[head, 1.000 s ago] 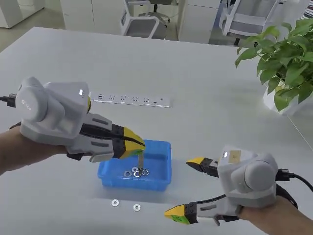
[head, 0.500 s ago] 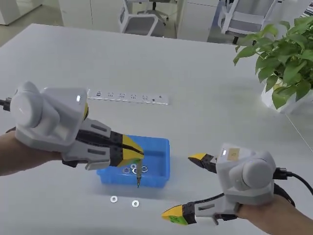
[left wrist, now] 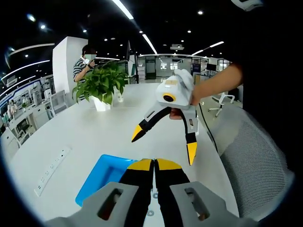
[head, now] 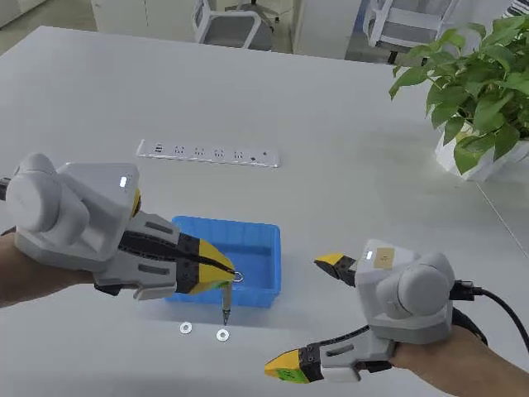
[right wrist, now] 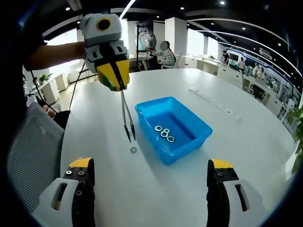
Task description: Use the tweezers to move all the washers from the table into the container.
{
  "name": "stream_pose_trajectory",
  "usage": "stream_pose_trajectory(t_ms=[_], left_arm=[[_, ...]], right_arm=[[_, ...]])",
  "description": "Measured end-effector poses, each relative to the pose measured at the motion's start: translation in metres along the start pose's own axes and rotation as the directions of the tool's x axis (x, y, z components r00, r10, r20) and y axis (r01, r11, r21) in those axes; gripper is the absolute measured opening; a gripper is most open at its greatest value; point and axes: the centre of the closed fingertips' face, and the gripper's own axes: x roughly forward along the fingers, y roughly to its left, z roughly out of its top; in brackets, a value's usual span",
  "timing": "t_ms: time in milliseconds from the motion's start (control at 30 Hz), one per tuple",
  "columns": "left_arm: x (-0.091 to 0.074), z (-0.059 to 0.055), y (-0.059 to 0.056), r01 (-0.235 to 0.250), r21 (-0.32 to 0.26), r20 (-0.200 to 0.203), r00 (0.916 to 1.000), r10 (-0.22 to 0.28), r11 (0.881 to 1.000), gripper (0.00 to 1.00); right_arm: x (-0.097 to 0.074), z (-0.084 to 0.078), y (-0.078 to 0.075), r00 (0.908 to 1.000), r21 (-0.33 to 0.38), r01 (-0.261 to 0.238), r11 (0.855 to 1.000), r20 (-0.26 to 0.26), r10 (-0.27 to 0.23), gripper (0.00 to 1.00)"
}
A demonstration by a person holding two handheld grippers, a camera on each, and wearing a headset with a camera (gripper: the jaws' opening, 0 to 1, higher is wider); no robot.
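My left gripper is shut on metal tweezers that hang tips-down just in front of the blue container. Two washers lie on the table below the tips; the tips hover just above the right one. In the right gripper view the tweezers end close above a washer, and three washers lie inside the container. My right gripper is open at the near right, holding nothing. The left gripper view has its jaws pressed together over the container.
A white power strip lies beyond the container. A potted plant stands at the far right. Office chairs stand past the table's far edge. The open right gripper faces the left gripper's camera.
The left gripper has drawn the tweezers out of the container and toward me; their tips now hang over the table by the loose washers. The right gripper has barely moved.
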Motion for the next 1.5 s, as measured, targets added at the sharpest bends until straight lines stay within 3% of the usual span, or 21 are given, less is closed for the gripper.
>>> stream_pose_trajectory(t_ms=[467,1100,1500], left_arm=[[0.004,-0.015,-0.001,0.017,-0.026,-0.008,0.9998,-0.018,1.0,0.05],[0.014,-0.024,-0.004,0.044,-0.031,-0.019,0.9988,-0.045,0.999,0.05],[0.012,-0.023,-0.003,0.038,-0.03,-0.013,0.9992,-0.038,0.999,0.05]], right_arm=[[0.008,-0.006,0.01,0.9995,0.017,-0.032,0.999,-0.004,0.032,1.0],[0.014,-0.013,0.014,0.9989,0.036,-0.046,0.998,0.001,0.046,0.99],[0.016,-0.014,0.017,0.9984,0.035,-0.056,0.998,0.002,0.056,0.98]])
